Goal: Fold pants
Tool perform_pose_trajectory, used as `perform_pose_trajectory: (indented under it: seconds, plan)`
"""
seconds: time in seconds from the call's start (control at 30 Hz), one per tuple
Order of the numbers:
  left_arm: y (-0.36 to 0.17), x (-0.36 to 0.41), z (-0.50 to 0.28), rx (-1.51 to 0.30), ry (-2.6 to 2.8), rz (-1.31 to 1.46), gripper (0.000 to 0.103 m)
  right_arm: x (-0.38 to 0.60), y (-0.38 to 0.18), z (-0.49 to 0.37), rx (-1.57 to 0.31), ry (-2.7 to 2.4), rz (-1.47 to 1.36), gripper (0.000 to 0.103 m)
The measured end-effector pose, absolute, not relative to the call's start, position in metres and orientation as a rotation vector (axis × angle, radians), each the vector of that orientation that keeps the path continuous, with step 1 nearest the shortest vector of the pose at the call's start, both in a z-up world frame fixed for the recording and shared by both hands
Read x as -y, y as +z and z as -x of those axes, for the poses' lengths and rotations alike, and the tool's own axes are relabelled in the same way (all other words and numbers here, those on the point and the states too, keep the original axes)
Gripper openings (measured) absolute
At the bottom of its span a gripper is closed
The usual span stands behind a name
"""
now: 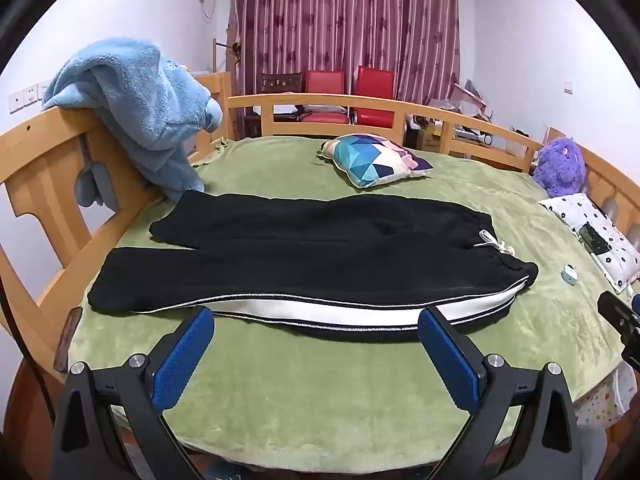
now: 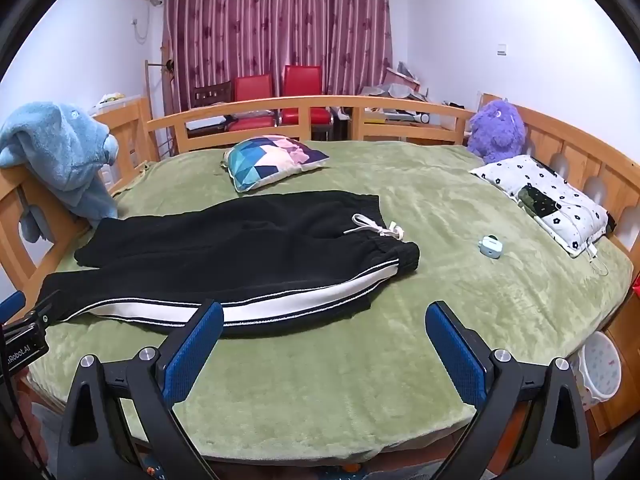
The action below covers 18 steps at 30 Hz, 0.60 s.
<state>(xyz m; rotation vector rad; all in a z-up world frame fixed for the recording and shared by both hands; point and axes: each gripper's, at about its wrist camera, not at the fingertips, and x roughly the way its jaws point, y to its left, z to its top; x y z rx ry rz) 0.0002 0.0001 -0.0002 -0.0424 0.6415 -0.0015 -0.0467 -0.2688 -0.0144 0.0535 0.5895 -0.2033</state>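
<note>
Black pants (image 1: 312, 248) with a white side stripe lie spread flat on the green bed cover, legs to the left, waistband with a white drawstring (image 1: 494, 242) to the right. They also show in the right wrist view (image 2: 240, 252). My left gripper (image 1: 316, 320) is open and empty, held just in front of the near striped edge. My right gripper (image 2: 324, 316) is open and empty, in front of the waist end, with its left fingertip over the stripe. The right gripper's body shows at the right edge of the left wrist view (image 1: 624, 320).
The wooden bed frame (image 1: 48, 184) rings the green cover (image 1: 320, 392). A blue plush toy (image 1: 136, 112) hangs on the left rail. A patterned cushion (image 1: 376, 158), a purple plush (image 2: 496, 130), a flowered pillow (image 2: 548, 204) and a small blue case (image 2: 490, 246) lie on the bed.
</note>
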Motion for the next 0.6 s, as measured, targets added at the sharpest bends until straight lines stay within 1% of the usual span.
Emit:
perform_pose_trajectory:
  seconds: [0.2,0.6]
  plan:
    - [0.0041,-0.0089,0.0017,-0.639,-0.009,0.022,0.103,0.2681,-0.0153,0.0474,-0.596,-0.202,-0.050,0.100]
    - [0.0059,-0.0010,0.0074,-0.615,0.007,0.027,0.103,0.2692,-0.0159,0.0423,-0.607,-0.203,-0.056,0.100]
